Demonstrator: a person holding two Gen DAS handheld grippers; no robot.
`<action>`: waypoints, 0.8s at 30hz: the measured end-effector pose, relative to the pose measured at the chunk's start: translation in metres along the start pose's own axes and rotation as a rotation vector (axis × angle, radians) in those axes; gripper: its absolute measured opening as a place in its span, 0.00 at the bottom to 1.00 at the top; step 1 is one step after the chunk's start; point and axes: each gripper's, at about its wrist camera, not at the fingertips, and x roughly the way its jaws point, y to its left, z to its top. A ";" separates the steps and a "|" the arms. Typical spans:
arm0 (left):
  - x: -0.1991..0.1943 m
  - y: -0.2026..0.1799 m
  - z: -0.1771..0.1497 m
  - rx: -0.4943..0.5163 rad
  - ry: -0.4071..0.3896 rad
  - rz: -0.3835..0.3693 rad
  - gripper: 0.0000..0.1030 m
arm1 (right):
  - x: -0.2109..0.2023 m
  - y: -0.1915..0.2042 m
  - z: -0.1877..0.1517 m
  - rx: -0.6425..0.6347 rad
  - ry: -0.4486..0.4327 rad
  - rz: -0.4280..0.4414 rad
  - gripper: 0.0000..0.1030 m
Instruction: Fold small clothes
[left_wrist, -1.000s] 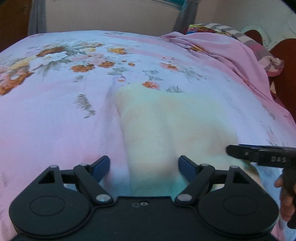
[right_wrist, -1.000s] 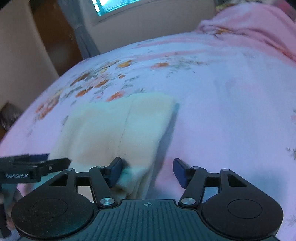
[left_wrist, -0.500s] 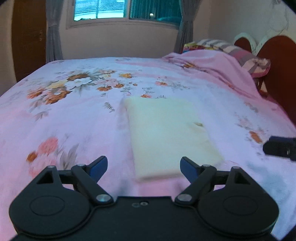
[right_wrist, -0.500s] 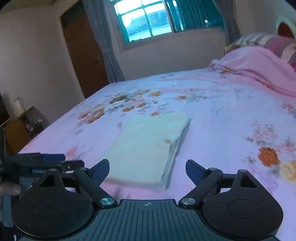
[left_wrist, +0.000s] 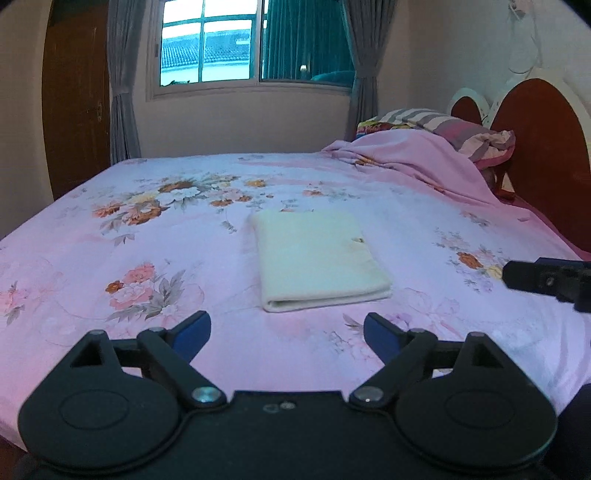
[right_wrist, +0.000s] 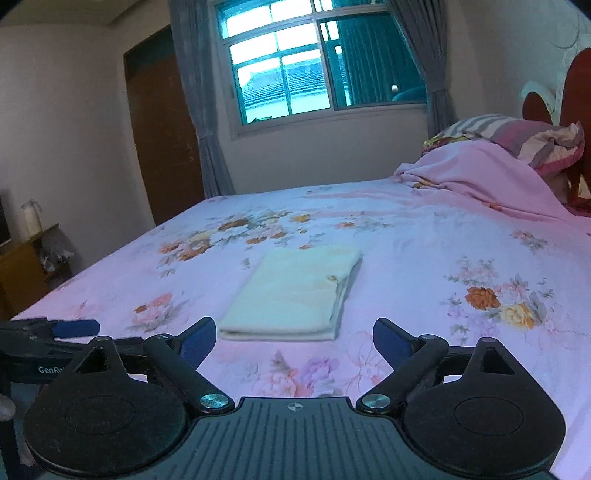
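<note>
Floral bed (left_wrist: 110, 240): one folded cream cloth (left_wrist: 317, 258), two pillows (left_wrist: 461, 133).

Facing wide bed under pink floral sheet (left_wrist: 110, 236). Far wall plain cream, holds white-framed sliding window (left_wrist: 210, 48), daylight coming through, grey curtains (left_wrist: 123, 92) hanging at both sides. Dark brown wooden door (left_wrist: 75, 99) far left. My right: red-brown rounded wooden headboard (left_wrist: 546, 155), striped pillow (left_wrist: 458, 129) against it, rumpled pink blanket (left_wrist: 417, 158) heaped in front. Low wooden side cabinet (right_wrist: 22, 273) at left wall.
</note>
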 end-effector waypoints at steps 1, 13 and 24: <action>-0.005 -0.002 -0.001 0.012 -0.010 0.013 0.86 | -0.003 0.002 -0.002 -0.006 -0.001 0.001 0.89; -0.025 -0.011 -0.005 -0.005 -0.066 0.065 0.92 | -0.030 -0.002 -0.013 -0.005 -0.047 -0.035 1.00; -0.028 -0.017 -0.009 0.002 -0.090 0.036 0.94 | -0.030 -0.005 -0.015 0.011 -0.038 -0.053 1.00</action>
